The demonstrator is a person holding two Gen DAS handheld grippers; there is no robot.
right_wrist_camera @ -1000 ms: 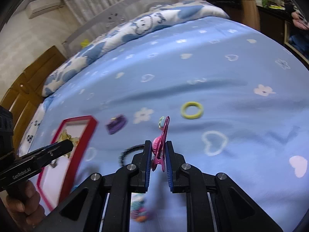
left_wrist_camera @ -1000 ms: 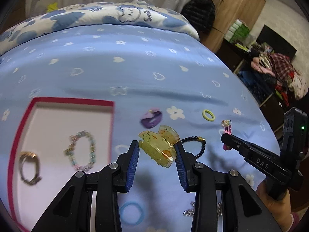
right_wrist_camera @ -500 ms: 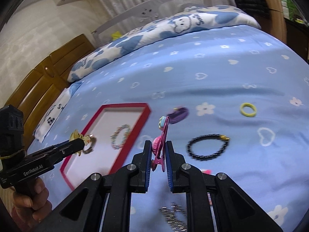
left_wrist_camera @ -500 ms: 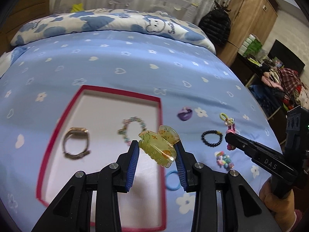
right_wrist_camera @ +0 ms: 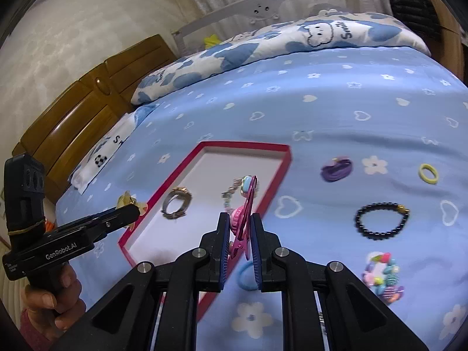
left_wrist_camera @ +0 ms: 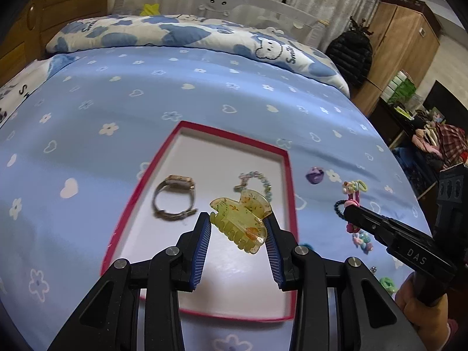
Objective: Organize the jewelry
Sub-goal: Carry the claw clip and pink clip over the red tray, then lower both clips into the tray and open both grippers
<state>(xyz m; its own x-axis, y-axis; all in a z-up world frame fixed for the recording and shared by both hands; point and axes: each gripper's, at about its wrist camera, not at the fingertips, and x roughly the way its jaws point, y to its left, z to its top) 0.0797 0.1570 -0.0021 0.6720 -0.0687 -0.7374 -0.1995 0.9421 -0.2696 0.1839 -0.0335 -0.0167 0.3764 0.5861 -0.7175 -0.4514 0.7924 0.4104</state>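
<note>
My left gripper (left_wrist_camera: 237, 228) is shut on a yellow claw hair clip (left_wrist_camera: 238, 223) and holds it above the red-rimmed white tray (left_wrist_camera: 288, 175). A watch (left_wrist_camera: 174, 197) and a pastel bead bracelet (left_wrist_camera: 257, 180) lie in the tray. My right gripper (right_wrist_camera: 239, 244) is shut on a pink hair clip (right_wrist_camera: 244, 213) with pastel charms, held above the tray's right rim (right_wrist_camera: 272, 193). In the left wrist view the right gripper (left_wrist_camera: 355, 215) is to the right of the tray, over the bed.
On the blue bedspread right of the tray lie a purple hair tie (right_wrist_camera: 336, 169), a yellow ring tie (right_wrist_camera: 428, 173), a black bead bracelet (right_wrist_camera: 380, 220), a multicolour bead bracelet (right_wrist_camera: 383, 273) and a blue hair tie (right_wrist_camera: 245, 276). A wooden headboard (right_wrist_camera: 87, 111) stands to the left.
Both grippers have swung left with their clips, from over the loose items on the bedspread to over the tray. The tray now lies in the middle of both views.
</note>
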